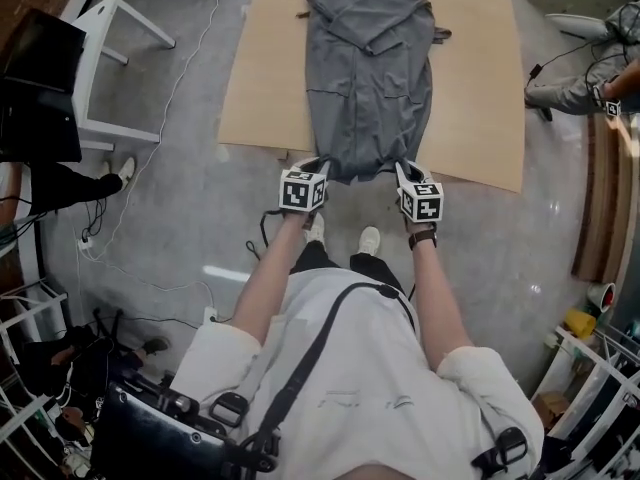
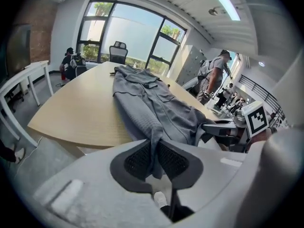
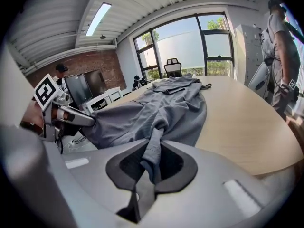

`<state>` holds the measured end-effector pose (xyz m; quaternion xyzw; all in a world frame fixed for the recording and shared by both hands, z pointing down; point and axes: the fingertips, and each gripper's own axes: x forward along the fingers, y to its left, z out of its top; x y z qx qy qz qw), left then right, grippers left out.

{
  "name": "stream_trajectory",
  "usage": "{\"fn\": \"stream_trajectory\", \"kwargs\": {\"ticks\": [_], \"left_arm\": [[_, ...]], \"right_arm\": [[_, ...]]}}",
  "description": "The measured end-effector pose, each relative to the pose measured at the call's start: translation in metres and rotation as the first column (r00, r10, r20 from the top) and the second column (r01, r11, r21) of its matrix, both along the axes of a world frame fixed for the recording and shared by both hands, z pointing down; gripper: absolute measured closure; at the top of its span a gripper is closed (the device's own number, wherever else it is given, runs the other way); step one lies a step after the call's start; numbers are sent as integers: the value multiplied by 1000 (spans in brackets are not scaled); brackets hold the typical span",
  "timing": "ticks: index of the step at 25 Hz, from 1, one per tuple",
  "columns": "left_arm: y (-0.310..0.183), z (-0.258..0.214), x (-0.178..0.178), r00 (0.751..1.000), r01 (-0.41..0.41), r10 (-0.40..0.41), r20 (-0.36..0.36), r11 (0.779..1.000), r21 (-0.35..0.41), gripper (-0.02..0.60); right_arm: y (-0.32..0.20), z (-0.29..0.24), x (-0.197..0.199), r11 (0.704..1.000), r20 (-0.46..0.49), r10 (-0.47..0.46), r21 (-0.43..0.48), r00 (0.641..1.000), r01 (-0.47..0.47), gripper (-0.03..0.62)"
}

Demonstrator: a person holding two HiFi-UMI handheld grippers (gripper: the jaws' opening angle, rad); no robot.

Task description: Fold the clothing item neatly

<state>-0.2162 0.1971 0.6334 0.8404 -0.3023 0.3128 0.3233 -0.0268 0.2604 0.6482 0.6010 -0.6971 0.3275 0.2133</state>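
Grey garment (image 1: pixel 368 78) — spread lengthwise on wooden table, near hem corners lifted.

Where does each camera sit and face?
Head view: on the person's head, facing steeply down at the grey garment on the table; arms, shoes, left gripper, right gripper show.
Left gripper view: on the left gripper, facing along the garment toward windows; jaws pinch its hem.
Right gripper view: on the right gripper, likewise.
Shared: both gripper views show garment, table, windows and the other gripper.
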Motion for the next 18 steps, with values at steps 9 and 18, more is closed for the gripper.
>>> {"fn": "stream_trajectory", "kwargs": {"ticks": [9,18], "left_arm": [[67,-34,-6,988,-21,37,-152,994,105,540],[74,-105,3,970,20,12,-244,991,129,541]], "right_arm": [[68,-26,-22,990,95,-31,137,995,17,566],[69,-109,-38,970,137,-120,229,983,87,566]]}}
